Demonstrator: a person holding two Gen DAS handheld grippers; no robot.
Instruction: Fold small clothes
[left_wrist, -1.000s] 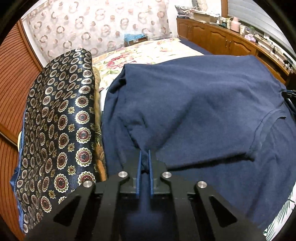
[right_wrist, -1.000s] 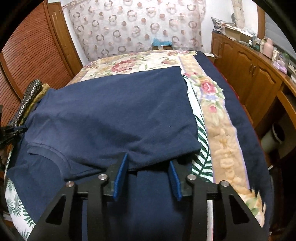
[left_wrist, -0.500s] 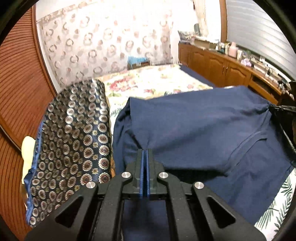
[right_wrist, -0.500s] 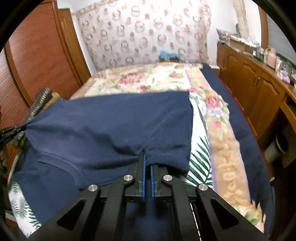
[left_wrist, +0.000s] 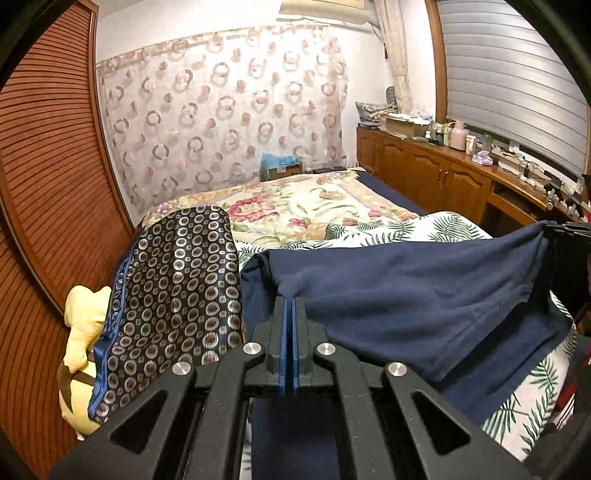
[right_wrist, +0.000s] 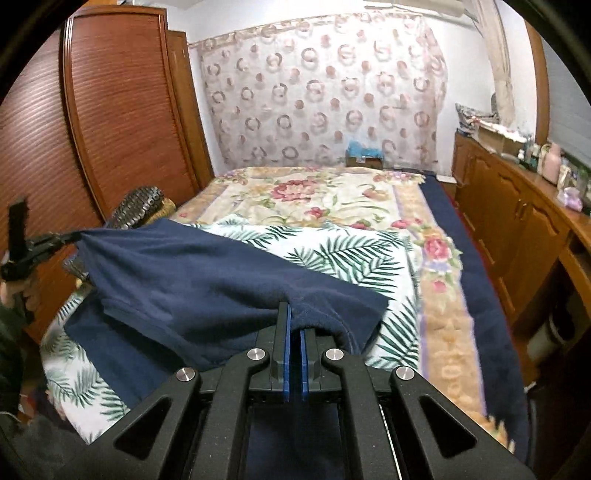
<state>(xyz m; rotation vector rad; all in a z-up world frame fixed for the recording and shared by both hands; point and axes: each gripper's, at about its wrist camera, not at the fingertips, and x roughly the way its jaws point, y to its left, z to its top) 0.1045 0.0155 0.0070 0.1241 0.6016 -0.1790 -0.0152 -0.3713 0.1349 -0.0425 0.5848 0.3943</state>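
1. Closest to me, my left gripper (left_wrist: 288, 306) has its jaws pinched tight on one corner of the navy shirt (left_wrist: 406, 295), and my right gripper (right_wrist: 294, 314) has its jaws clamped on the opposite corner, a thick wad of cloth bunched between the blue pads (right_wrist: 283, 354).
2. I hold both corners lifted so the near part hangs in a sagging span between my hands, off the bed (right_wrist: 436, 332); I judge this sets up carrying that edge over for a fold.
3. Just past my jaws, the rest of the shirt lies on the palm-leaf sheet (right_wrist: 351, 258), its far part draped and creased.
4. The left view alone shows the patterned navy cushion (left_wrist: 177, 295) beside the shirt and a yellow cloth (left_wrist: 81, 332) tucked against it; it catches my right gripper only as a dark shape at the frame's edge.
5. The right view alone shows my left hand (right_wrist: 14, 288) on its gripper's handle, and the bare sheet beyond the shirt.
6. Farther off, the floral bedspread (right_wrist: 314, 192) runs to the curtain (right_wrist: 325, 92), with wooden cabinets (right_wrist: 517, 229) along the side.
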